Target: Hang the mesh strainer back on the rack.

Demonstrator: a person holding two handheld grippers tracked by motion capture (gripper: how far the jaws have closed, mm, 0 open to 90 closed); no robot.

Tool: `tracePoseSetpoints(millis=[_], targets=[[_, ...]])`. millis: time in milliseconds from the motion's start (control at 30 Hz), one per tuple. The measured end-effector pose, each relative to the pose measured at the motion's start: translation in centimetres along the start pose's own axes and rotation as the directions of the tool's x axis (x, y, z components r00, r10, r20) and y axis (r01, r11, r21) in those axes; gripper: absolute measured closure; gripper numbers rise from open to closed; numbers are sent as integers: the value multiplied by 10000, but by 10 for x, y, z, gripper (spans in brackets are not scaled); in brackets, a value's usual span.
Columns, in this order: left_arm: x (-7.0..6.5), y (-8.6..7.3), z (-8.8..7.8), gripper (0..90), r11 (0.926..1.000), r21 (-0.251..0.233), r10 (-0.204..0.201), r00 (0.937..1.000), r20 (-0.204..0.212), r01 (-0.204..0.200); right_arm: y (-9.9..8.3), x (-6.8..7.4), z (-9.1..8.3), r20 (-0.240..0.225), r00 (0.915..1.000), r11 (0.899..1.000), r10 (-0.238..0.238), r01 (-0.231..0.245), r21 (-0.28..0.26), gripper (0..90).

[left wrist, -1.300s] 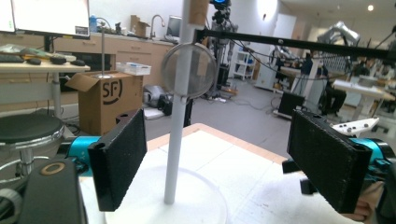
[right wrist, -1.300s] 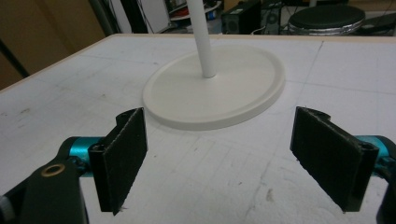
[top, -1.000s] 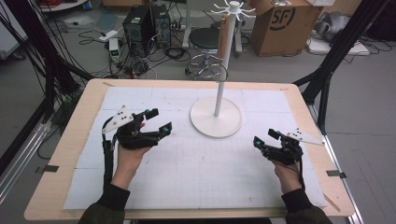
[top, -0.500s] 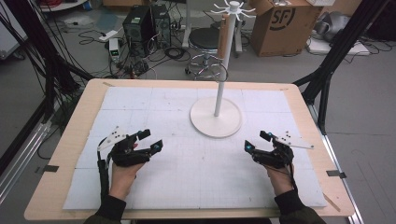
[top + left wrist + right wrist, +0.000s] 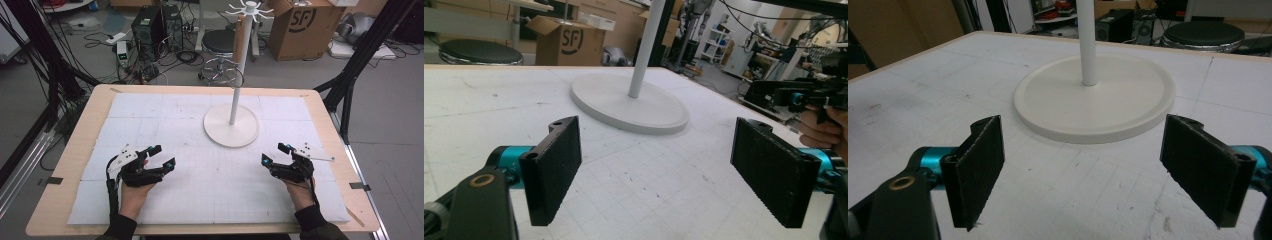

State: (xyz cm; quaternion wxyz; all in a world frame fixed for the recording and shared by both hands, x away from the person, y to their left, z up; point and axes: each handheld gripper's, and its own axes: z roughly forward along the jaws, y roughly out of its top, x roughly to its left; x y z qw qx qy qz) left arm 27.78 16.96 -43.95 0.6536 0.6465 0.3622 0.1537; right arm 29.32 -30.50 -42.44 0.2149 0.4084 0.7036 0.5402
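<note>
A white stand with a round base (image 5: 231,125) and a thin pole topped by hooks (image 5: 248,8) rises at the table's far middle. My left gripper (image 5: 163,156) rests low on the white mat at the front left, open, nothing between its jaws. My right gripper (image 5: 274,154) sits at the front right, open and empty too. In the left gripper view the left gripper (image 5: 664,165) faces the stand base (image 5: 629,103), with the other gripper (image 5: 796,95) at the far right. The right gripper (image 5: 1093,165) looks straight at the base (image 5: 1095,97).
A white gridded mat (image 5: 210,165) covers the wooden table (image 5: 75,150). Behind the table stand a stool (image 5: 220,42), a computer tower (image 5: 150,25), cables and a cardboard box (image 5: 297,25). Black frame legs (image 5: 360,55) flank the table.
Both hands have drawn back toward the table's front edge and lowered. The left gripper moved right and nearer; the right one shifted slightly left. Both stay open.
</note>
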Motion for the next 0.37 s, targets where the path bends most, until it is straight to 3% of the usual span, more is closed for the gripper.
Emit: tracePoseSetpoints(millis=[367], targets=[[0,-1,0,208,9994,45,347,9992,-187,-347,-1,0,2,3,10000,9999,-32,32,125,172]])
